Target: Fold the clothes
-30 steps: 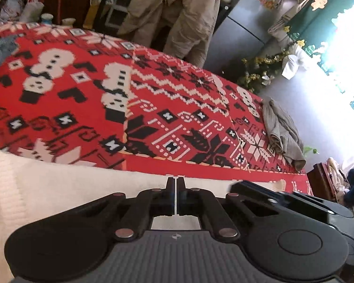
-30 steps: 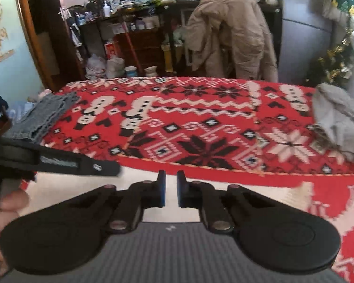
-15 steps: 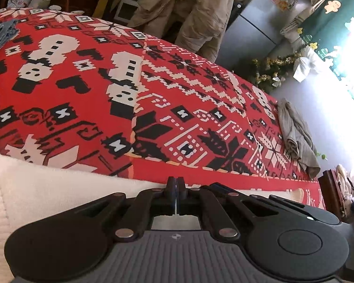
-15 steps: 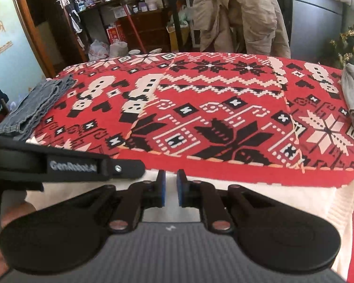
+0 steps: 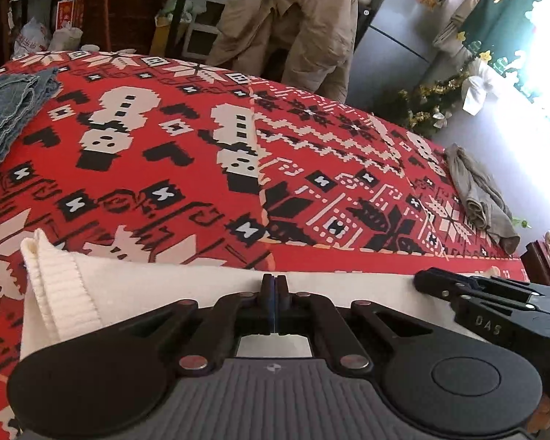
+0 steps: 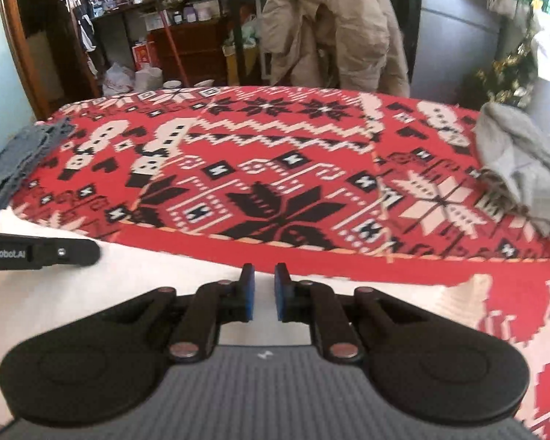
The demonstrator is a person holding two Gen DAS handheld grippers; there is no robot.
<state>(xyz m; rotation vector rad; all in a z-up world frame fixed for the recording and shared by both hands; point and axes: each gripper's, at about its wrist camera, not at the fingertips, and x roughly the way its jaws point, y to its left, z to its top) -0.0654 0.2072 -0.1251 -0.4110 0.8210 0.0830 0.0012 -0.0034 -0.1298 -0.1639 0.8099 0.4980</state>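
The white knit garment (image 5: pixel 146 286) lies at the near edge of the red patterned cover (image 5: pixel 201 168), its near part hidden beneath both grippers. The left gripper (image 5: pixel 274 289) is clenched at the garment's far edge; whether cloth is pinched cannot be told. The right gripper (image 6: pixel 264 289) stands slightly parted over the cloth, gripping nothing visible.

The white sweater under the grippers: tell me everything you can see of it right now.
The white sweater is a cream knit, smooth over most of its surface with a ribbed band at its left end. It lies flat along the near edge of the red patterned blanket. The left gripper is shut at its far edge; whether it pinches fabric is unclear. The right gripper sits over it, jaws slightly apart.
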